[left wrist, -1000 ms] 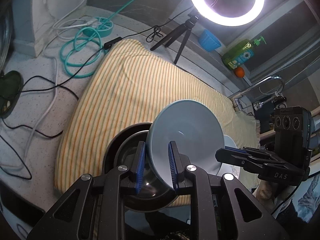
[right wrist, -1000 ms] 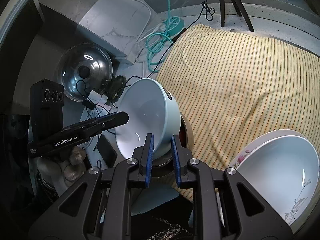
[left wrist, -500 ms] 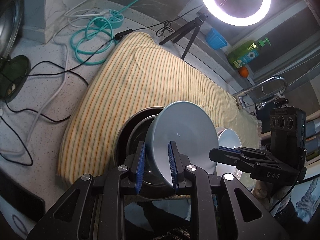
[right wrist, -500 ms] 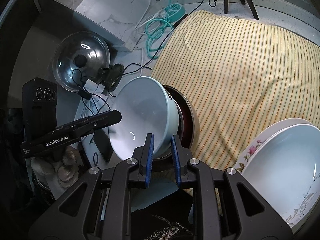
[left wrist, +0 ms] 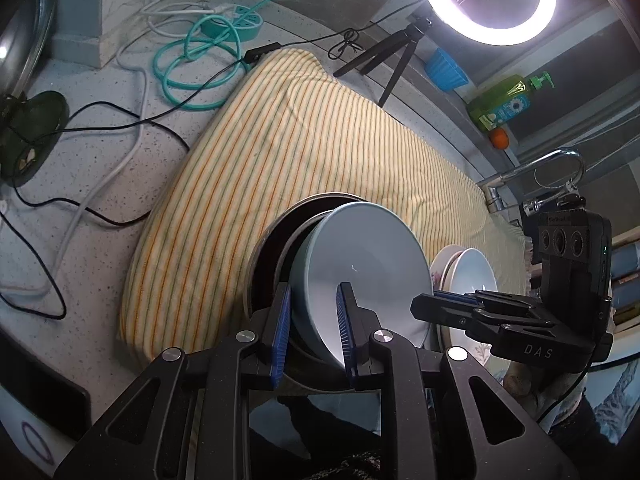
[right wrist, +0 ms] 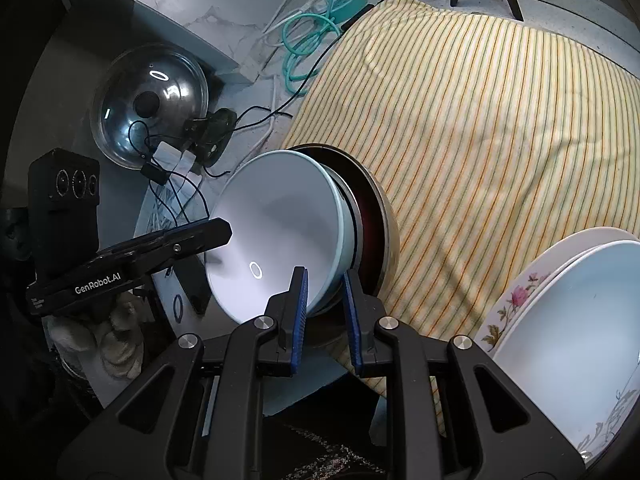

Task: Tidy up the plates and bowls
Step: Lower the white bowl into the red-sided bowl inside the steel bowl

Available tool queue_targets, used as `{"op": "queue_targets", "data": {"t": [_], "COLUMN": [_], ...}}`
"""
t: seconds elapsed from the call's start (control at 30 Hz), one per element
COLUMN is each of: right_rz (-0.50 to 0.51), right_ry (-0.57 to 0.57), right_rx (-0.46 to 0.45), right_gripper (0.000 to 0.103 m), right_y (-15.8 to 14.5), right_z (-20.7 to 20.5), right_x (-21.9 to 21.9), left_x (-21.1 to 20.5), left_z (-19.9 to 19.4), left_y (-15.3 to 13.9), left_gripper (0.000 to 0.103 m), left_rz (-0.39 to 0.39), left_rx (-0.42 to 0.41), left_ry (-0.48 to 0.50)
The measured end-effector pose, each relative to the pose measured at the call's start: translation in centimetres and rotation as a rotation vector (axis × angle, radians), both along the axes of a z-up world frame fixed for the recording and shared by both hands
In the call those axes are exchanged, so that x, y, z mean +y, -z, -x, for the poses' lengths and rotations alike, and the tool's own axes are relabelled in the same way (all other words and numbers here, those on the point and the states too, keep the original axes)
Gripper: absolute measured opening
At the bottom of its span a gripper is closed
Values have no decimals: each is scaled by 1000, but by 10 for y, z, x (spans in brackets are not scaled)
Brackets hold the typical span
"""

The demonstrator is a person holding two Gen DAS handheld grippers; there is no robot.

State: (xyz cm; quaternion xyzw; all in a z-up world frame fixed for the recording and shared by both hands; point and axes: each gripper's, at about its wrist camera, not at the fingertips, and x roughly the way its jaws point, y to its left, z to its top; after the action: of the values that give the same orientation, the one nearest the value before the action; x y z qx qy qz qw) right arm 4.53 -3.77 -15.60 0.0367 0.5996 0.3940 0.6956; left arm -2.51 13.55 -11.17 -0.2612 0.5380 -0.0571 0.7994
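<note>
A pale blue bowl [left wrist: 360, 256] [right wrist: 276, 232] rests nested in a dark metal bowl [left wrist: 272, 248] [right wrist: 376, 220] on the striped cloth [left wrist: 300, 140] near its front edge. My left gripper [left wrist: 312, 332] is shut on the blue bowl's near rim. My right gripper [right wrist: 324, 308] is shut on the opposite rim; it also shows in the left wrist view [left wrist: 440, 304]. A stack of white plates, one with flowers [right wrist: 516, 300], holding a white bowl [right wrist: 568, 320], stands to the right on the cloth.
Cables and a teal hose [left wrist: 192, 60] lie on the speckled counter at the left. A glass pot lid [right wrist: 148, 100] leans by the wall. A ring light on a tripod [left wrist: 484, 0], a soap bottle [left wrist: 508, 100] and a tap [left wrist: 532, 168] stand at the back.
Both grippers have lowered the blue bowl from a tilted hold above the dark bowl down into it. It now sits nested; both grippers have stayed shut on its rim.
</note>
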Motion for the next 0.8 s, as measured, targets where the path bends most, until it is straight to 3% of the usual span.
{"op": "queue_targets", "data": {"t": [0.4, 0.47, 0.53, 0.8], "right_rz": [16, 8, 1, -30], "right_ry": [-17, -17, -13, 5], "right_rx": [-21, -25, -36, -50], "right_gripper": [22, 35, 41, 42], "right_y": [3, 1, -2, -16], "right_z": [2, 2, 1, -2], "right_x": [6, 5, 3, -10], "left_x": [1, 1, 1, 1], "left_z": [0, 0, 0, 3], "left_y": [2, 1, 0, -3], "left_gripper": [20, 20, 20, 20], "left_rz": [1, 4, -1, 4], "left_rx": [12, 11, 10, 0], "left_ry": [-7, -7, -2, -7]}}
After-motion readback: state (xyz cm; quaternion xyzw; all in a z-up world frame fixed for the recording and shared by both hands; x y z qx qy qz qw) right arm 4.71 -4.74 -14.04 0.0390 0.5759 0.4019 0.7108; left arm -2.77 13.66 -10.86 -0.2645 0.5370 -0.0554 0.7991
